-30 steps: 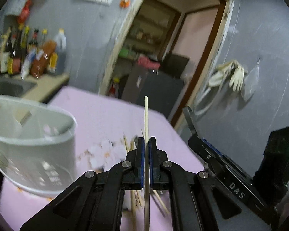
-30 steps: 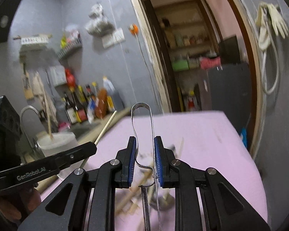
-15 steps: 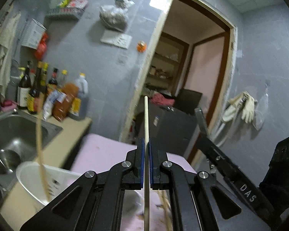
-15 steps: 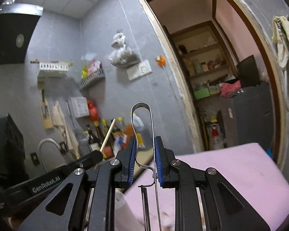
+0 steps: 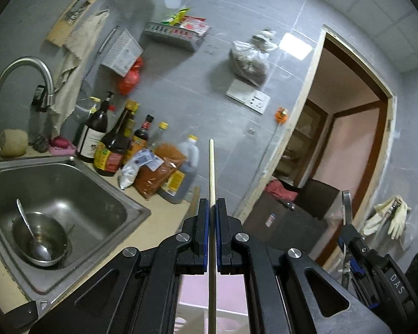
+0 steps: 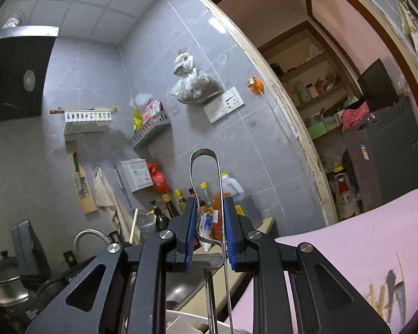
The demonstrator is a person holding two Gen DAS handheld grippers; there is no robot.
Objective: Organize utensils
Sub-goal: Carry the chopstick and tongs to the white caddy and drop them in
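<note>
My left gripper [image 5: 212, 208] is shut on a wooden chopstick [image 5: 211, 172] that points up past the fingertips, tilted toward the wall. My right gripper [image 6: 209, 208] is shut on a metal utensil with a looped steel handle [image 6: 204, 156], perhaps a peeler; the loop stands above the fingers. The rim of a white holder [image 6: 181, 318] shows below the right gripper, and a white edge [image 5: 197, 310] shows below the left one. The right gripper also appears at the lower right of the left wrist view [image 5: 348, 236].
A steel sink [image 5: 78, 194] with a bowl and spoon [image 5: 39, 239] and a tap [image 5: 25, 66] lies to the left. Sauce bottles [image 5: 117, 144] line the counter. The pink table [image 6: 362, 236] with loose chopsticks [image 6: 387, 289] lies to the right. A doorway [image 5: 342, 139] is behind.
Both grippers have tilted upward, so the views swung from the pink table and white holder up to the wall, sink and ceiling. Both keep their hold.
</note>
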